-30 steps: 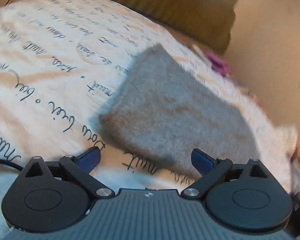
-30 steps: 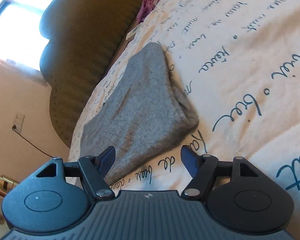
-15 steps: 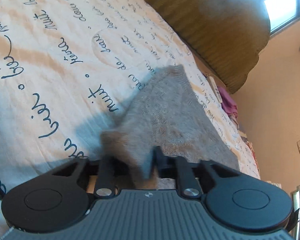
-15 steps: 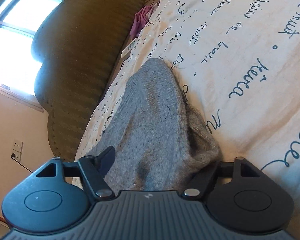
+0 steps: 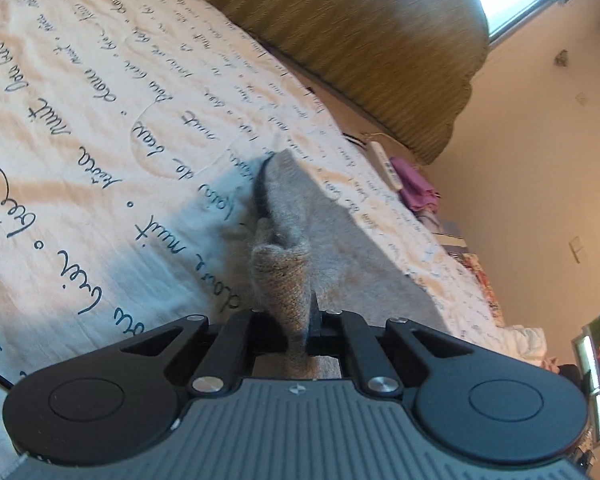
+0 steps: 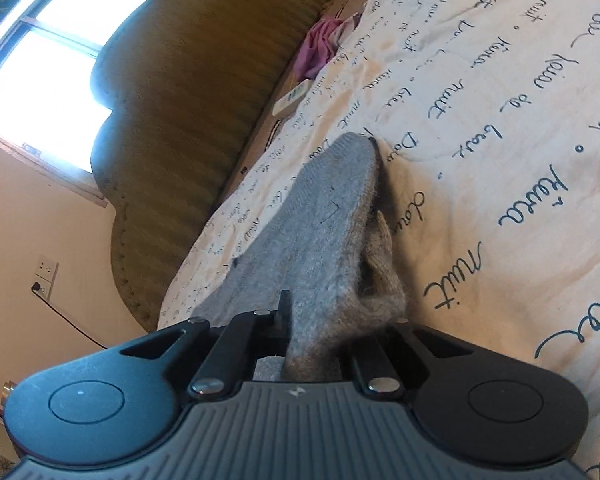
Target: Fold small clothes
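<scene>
Grey, fuzzy knit, the small garment (image 5: 300,236) lay bunched on the script-printed bedspread (image 5: 80,128), its near edge raised. My left gripper (image 5: 298,320) and right gripper (image 6: 300,320) had just clamped onto that edge.

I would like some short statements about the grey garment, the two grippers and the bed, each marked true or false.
1. The left gripper is shut on the grey knit garment. True.
2. The right gripper is open and empty. False: it is also shut on the garment.
3. The bedspread is plain, without print. False: it bears dark handwriting.
4. A purple cloth lies near the headboard. True.
5. The garment lies fully flat. False: its near edge is pinched up, its far end rests on the bedspread.
</scene>
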Motion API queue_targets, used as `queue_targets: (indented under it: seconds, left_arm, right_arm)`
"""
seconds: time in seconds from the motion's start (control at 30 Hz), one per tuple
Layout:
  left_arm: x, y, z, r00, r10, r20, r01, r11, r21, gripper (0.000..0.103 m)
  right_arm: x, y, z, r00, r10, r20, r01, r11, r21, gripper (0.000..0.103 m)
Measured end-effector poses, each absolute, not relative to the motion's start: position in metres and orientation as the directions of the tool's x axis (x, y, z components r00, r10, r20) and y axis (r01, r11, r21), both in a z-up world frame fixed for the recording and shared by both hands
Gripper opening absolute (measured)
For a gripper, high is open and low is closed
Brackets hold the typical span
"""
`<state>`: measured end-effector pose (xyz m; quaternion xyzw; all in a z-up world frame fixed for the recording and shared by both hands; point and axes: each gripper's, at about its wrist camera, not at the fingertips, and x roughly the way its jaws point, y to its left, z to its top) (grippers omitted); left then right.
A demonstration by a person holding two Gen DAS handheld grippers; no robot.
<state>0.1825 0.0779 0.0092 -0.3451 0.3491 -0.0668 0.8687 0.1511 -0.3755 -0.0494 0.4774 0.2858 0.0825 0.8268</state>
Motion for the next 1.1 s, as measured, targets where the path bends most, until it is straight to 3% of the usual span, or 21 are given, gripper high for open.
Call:
queue_targets:
  seconds: [0.3, 0.6, 0.8, 0.83, 0.9, 0.93, 1.0, 1.07, 1.1]
  left_arm:
    - [0.121, 0.099, 0.018, 0.703, -0.443, -0.556, -0.098, 0.714, -0.693, 0.007]
    - [0.036, 0.121, -0.010, 0.594, -0.447, -0.669, -0.169, 0.744, -0.647, 0.007]
    - [0.036, 0.123, -0.040, 0.580, -0.383, -0.719, -0.166, 0.809, -0.564, 0.007]
    - [0.035, 0.123, -0.040, 0.584, -0.381, -0.717, -0.155, 0.815, -0.559, 0.010]
    - [0.027, 0.124, -0.029, 0.607, -0.353, -0.712, -0.127, 0.841, -0.525, 0.026]
    - [0.021, 0.124, -0.020, 0.629, -0.320, -0.709, -0.103, 0.869, -0.484, 0.029]
    - [0.010, 0.129, -0.001, 0.673, -0.253, -0.695, -0.085, 0.907, -0.413, 0.051]
    - [0.007, 0.137, 0.018, 0.733, -0.191, -0.653, -0.083, 0.927, -0.365, 0.054]
    - [0.011, 0.137, 0.031, 0.767, -0.159, -0.622, -0.078, 0.938, -0.337, 0.055]
  right_arm:
    - [0.096, -0.375, -0.035, 0.791, 0.475, -0.386, 0.077, 0.548, 0.833, 0.004]
    - [-0.005, -0.376, -0.062, 0.746, 0.513, -0.425, 0.166, 0.475, 0.864, 0.004]
    - [-0.021, -0.373, -0.084, 0.710, 0.518, -0.477, 0.222, 0.478, 0.850, 0.008]
    - [-0.019, -0.370, -0.086, 0.703, 0.500, -0.505, 0.229, 0.514, 0.827, 0.010]
    - [-0.021, -0.365, -0.078, 0.710, 0.432, -0.556, 0.211, 0.623, 0.753, 0.012]
    - [-0.022, -0.367, -0.071, 0.716, 0.409, -0.565, 0.198, 0.658, 0.727, 0.016]
    - [-0.029, -0.377, -0.055, 0.745, 0.345, -0.571, 0.174, 0.725, 0.666, 0.031]
    - [-0.033, -0.392, -0.040, 0.792, 0.247, -0.558, 0.168, 0.791, 0.589, 0.062]
    - [-0.031, -0.400, -0.033, 0.809, 0.211, -0.550, 0.166, 0.814, 0.556, 0.064]
